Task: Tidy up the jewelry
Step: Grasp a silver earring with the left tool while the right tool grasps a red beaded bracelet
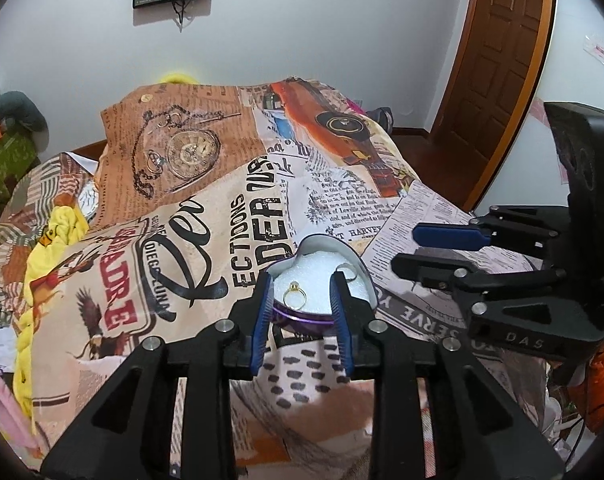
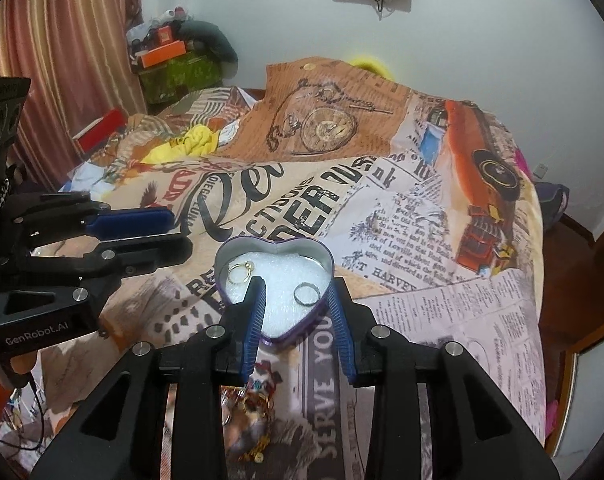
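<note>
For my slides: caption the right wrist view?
Open right tool over heart tin holding two rings.

Silver ring (image 1: 350, 271) half behind fingers (image 1: 339, 300)

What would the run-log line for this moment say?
heart tin: open on bedspread | gold ring, silver ring: on white foam inside | left tool: open, empty | right tool: open, empty

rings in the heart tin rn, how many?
2. A gold ring lies on the white foam near the heart tin's left lobe; a silver ring lies toward its right side. More jewelry lies outside it, partly hidden behind the right gripper.
</note>
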Demonstrator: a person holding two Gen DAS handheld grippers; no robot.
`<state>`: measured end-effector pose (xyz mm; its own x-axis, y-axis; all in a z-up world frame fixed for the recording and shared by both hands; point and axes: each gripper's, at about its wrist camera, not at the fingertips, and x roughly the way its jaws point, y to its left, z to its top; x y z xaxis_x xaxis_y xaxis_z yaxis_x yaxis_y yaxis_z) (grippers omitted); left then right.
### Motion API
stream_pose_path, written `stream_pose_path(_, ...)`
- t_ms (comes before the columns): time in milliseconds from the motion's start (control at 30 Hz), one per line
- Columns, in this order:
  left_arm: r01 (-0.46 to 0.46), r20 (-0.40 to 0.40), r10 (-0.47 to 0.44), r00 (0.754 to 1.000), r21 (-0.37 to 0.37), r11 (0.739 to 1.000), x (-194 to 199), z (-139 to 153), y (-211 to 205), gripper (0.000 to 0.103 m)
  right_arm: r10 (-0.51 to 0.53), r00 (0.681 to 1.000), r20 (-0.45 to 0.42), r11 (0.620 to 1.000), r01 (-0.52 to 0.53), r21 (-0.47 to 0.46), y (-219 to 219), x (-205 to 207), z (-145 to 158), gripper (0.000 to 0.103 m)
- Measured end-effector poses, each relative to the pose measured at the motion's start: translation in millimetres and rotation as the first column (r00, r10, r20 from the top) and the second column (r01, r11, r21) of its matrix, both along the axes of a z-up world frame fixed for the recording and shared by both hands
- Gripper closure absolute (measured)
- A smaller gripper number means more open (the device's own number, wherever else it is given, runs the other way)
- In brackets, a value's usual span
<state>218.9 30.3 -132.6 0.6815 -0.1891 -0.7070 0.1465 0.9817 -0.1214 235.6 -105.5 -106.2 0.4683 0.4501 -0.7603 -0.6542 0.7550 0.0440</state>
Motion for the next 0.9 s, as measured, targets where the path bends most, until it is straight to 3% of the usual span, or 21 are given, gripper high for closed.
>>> stream_pose_path(300, 0.001, -0.023, -0.001, 1.000, 0.007, 1.000, -26.2, 1.0, -6.9, 0.072, -0.035, 0.999, -0.005, 0.999, 0.035, 0.013, -22.0, -24.7, 6.2, 0.073)
stream_pose_path(900, 0.040, -0.174, -0.046, 0.984, -0.036, 0.999, -74.6, -45.2, -36.1, 0.071, -0.094, 0.990, -0.104, 0.996, 0.093, -0.006, -49.2, -65.1, -25.5, 0.073)
